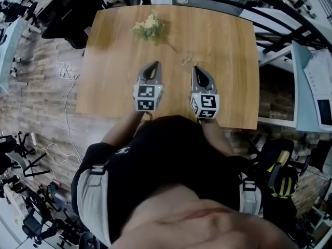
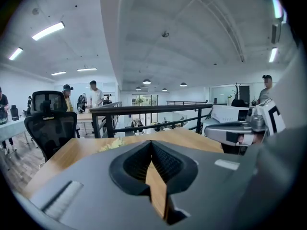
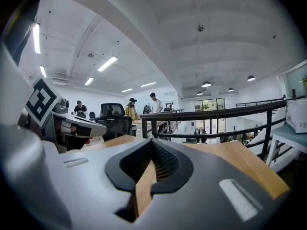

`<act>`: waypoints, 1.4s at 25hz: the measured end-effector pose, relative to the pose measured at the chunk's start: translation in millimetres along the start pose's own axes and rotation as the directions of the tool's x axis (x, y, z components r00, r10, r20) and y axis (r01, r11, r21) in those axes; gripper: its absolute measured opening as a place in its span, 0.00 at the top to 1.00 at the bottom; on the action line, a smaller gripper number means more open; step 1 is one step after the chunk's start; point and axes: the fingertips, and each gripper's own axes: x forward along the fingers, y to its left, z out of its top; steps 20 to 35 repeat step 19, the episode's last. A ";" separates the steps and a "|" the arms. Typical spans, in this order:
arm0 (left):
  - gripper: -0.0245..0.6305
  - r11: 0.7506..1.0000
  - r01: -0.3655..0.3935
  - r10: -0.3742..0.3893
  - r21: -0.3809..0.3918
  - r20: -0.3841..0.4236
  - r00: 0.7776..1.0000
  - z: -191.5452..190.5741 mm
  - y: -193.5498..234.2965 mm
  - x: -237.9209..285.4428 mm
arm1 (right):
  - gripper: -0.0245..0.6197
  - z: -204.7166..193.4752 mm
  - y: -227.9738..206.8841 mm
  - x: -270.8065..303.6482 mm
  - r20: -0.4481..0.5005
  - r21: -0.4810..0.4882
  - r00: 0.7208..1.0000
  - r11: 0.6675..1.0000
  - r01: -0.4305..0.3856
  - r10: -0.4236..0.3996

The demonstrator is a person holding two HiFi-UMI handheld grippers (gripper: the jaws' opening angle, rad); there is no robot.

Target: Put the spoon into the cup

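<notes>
A faint clear cup (image 1: 188,60) stands on the wooden table (image 1: 119,87), just beyond my right gripper (image 1: 196,69). A thin stem-like object (image 1: 171,46) lies between the cup and a small bunch of pale flowers (image 1: 149,26); whether it is the spoon I cannot tell. My left gripper (image 1: 154,65) hovers near the table's front, level with the right one. In both gripper views the jaws meet at their tips with nothing between them, at the left gripper (image 2: 151,143) and the right gripper (image 3: 152,142). The flowers (image 2: 111,144) show ahead of the left jaws.
A black railing (image 1: 218,1) runs behind the table's far edge. A black office chair (image 1: 65,14) stands at the far left corner, and white desks (image 1: 311,87) lie to the right. Cables (image 1: 65,113) trail on the floor at the left. Several people stand far off (image 2: 93,97).
</notes>
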 end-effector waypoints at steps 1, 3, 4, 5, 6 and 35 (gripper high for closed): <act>0.94 1.000 0.000 0.000 -0.001 0.001 1.000 -0.1 0.4 -0.2 | 0.96 -0.5 1.0 0.5 -0.001 0.001 1.000 1.000 -0.002 0.002; 0.94 1.000 0.002 -0.002 -0.003 0.005 1.000 0.4 0.9 -0.8 | 0.96 -0.5 1.5 1.3 -0.002 0.002 1.000 1.000 0.002 -0.002; 0.94 1.000 0.006 -0.006 -0.005 0.006 1.000 0.7 0.9 -1.1 | 0.96 0.2 1.3 1.5 0.000 0.002 1.000 1.000 0.007 -0.007; 0.94 1.000 0.010 -0.010 -0.005 0.008 1.000 1.0 0.8 -1.3 | 0.96 1.3 1.2 1.6 0.003 0.002 1.000 1.000 0.011 -0.011; 0.94 1.000 0.015 -0.015 -0.005 0.009 1.000 1.4 0.6 -1.3 | 0.96 2.3 1.0 1.6 0.006 0.001 1.000 1.000 0.016 -0.016; 0.94 0.997 0.072 -0.072 -0.008 0.019 0.997 5.2 -14.9 12.7 | 0.96 5.5 -12.2 -2.8 0.021 -0.004 0.998 0.998 0.057 -0.057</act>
